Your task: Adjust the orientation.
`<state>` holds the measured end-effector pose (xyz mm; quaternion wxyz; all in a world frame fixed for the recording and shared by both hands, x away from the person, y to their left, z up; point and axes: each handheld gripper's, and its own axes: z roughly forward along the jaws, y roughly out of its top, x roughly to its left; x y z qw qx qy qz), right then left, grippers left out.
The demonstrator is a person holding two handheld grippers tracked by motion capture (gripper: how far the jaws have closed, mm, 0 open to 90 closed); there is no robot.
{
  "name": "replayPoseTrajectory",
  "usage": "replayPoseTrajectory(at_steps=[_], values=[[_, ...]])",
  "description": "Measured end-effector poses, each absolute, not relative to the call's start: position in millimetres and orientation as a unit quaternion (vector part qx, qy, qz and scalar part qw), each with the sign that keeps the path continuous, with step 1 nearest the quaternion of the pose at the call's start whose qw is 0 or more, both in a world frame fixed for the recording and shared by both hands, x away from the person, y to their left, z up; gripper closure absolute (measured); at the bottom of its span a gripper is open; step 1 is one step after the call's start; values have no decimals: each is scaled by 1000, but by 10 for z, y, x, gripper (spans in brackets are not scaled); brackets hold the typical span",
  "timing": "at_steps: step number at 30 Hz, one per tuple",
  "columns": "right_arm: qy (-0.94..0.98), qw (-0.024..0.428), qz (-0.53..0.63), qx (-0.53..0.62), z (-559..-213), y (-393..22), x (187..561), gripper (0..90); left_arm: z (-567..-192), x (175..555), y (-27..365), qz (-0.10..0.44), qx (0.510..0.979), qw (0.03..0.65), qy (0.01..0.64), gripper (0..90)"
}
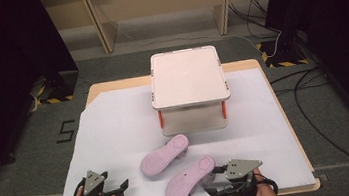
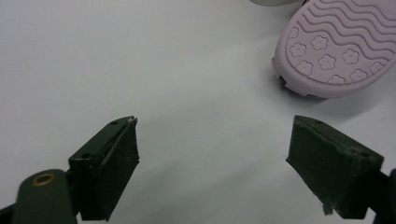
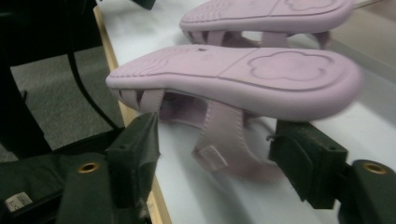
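Note:
Two lilac sandals lie sole-up on the white paper (image 1: pixel 116 130). The nearer sandal (image 1: pixel 190 178) (image 3: pixel 243 70) has its heel end at my right gripper (image 1: pixel 212 181) (image 3: pixel 215 140), which is open with one jaw on each side of the sandal's strap (image 3: pixel 224 135), below the sole. The farther sandal (image 1: pixel 164 154) (image 3: pixel 261 14) lies just behind it. My left gripper (image 1: pixel 122 190) (image 2: pixel 212 140) is open over bare paper at the front left. The rounded, flower-patterned end of a sandal sole (image 2: pixel 336 51) lies beyond its right jaw.
A white two-tier stand (image 1: pixel 187 76) with orange posts sits at the back middle of the table. The wooden table edge (image 1: pixel 285 114) runs along the right, and the front edge is close under both hands. Cables lie on the floor at right.

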<state>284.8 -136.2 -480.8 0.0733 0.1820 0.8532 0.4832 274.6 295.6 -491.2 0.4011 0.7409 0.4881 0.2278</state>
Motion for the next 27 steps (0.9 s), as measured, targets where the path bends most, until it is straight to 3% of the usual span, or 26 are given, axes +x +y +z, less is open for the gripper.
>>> replayPoseTrajectory(at_steps=[2, 4, 11, 16, 22, 27], values=[[859, 70, 476, 173, -4840, -1306, 2868, 444, -4913, 2744, 2952, 227, 741, 402, 488, 156], [864, 83, 463, 179, -4834, -1307, 2886, 593, -4912, 2744, 2953, 225, 741, 404, 487, 158], [833, -8, 509, 215, -4722, -1488, 2842, 814, -4902, 2740, 2962, 228, 739, 407, 486, 159], [823, -25, 510, 249, -4721, -1678, 2744, 836, -4901, 2736, 2962, 230, 739, 408, 485, 161], [799, 9, 513, 314, -4681, -2027, 2688, 832, -4892, 2734, 2965, 232, 737, 409, 486, 161], [771, 12, 524, 362, -4731, -2132, 2733, 768, -4891, 2736, 2958, 234, 738, 408, 484, 162]])
